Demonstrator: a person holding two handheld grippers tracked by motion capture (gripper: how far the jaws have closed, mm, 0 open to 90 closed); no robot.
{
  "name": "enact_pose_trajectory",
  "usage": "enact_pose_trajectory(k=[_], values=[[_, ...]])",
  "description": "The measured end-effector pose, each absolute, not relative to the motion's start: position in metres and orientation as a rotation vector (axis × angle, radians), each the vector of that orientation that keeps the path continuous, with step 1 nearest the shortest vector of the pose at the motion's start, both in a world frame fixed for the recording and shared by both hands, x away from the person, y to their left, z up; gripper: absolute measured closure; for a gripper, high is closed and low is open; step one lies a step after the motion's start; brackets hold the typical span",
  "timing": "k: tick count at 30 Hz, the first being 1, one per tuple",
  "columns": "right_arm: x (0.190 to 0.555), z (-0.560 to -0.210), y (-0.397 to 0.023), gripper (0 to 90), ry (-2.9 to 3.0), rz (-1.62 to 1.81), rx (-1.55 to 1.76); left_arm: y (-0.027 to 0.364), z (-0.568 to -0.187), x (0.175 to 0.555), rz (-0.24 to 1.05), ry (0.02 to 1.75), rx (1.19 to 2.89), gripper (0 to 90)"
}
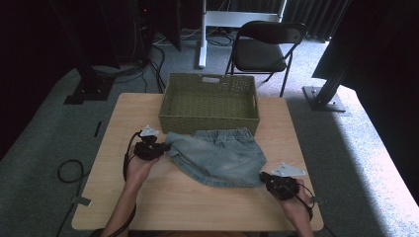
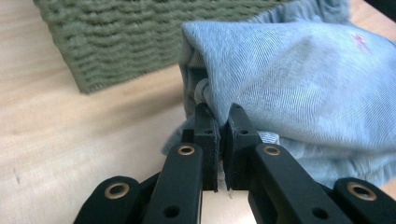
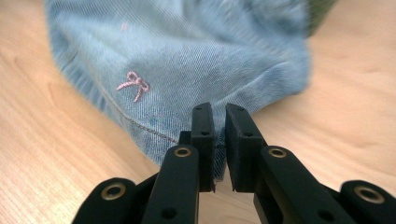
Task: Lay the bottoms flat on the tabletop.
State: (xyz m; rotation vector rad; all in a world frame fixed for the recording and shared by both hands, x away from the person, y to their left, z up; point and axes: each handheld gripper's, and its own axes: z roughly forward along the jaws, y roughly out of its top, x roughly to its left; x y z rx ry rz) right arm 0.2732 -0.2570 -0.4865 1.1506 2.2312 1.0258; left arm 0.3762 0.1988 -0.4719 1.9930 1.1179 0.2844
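Both grippers, left [image 1: 159,146] and right [image 1: 266,178], we have clamped on the denim shorts [image 1: 222,155], which lie on the table [image 1: 197,202] stretched between them just before the basket [image 1: 210,101], nearer our left gripper.

Both grippers are clamping shut, one at each side.

The left gripper [image 1: 159,146] is pointing rightward, its jaws pressing together on cloth, the forearm reaching in from the bottom edge. The right gripper [image 1: 265,177] is pointing up and left, its jaws likewise pinching cloth, the right hand [image 1: 296,196] gripping its body from behind.
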Motion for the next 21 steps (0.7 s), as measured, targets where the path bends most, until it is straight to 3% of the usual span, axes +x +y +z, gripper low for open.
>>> enact_pose_trajectory(k=[9, 21], values=[[0.254, -0.442, -0.288, 82.1, 2.068, 1.034, 1.146, 0.220, -0.465, 0.330, 0.285, 1.113, 1.970, 83.3], [0.263, -0.446, -0.292, 74.8, 2.050, 1.035, 1.158, 0.211, -0.473, 0.331, 0.318, 1.116, 2.016, 74.6]])
